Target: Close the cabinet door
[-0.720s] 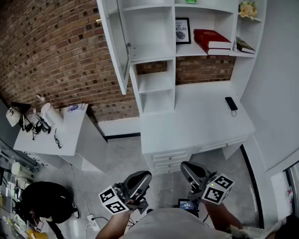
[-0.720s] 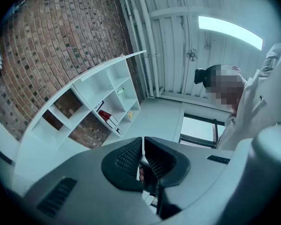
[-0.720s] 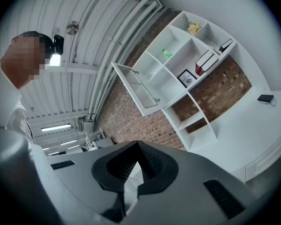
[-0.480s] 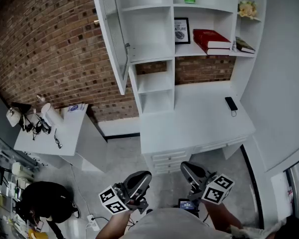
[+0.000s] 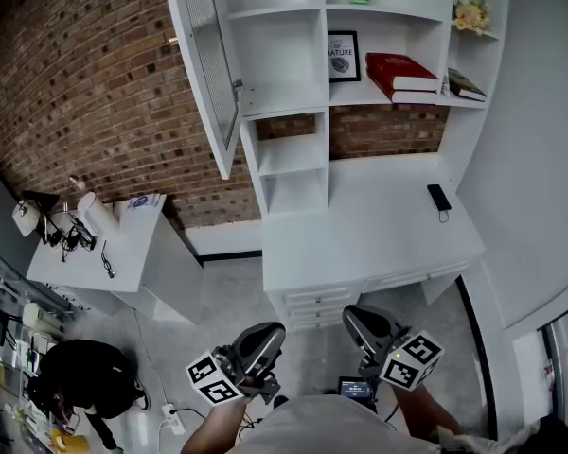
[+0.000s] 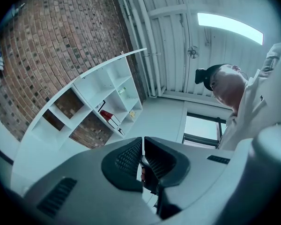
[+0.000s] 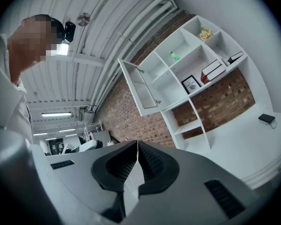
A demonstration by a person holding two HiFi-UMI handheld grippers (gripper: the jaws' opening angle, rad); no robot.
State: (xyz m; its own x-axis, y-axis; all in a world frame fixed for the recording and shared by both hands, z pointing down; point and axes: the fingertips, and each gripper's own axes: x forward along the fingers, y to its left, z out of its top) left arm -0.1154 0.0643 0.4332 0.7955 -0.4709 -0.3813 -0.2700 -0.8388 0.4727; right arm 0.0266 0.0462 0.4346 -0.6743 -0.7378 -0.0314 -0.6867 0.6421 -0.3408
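The person wears a pale shirt [image 5: 327,428] and a dark camera [image 6: 203,75] on the head. The left gripper [image 6: 143,142] and the right gripper [image 7: 137,146] are smooth grey moulded shells with slotted vents and dark, finely ribbed pads [image 6: 126,158]. Each bears a cube [image 5: 215,379] of black-and-white square markers.

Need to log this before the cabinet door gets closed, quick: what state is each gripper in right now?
Left gripper: fingers closed, holding nothing.
Right gripper: fingers closed, holding nothing.
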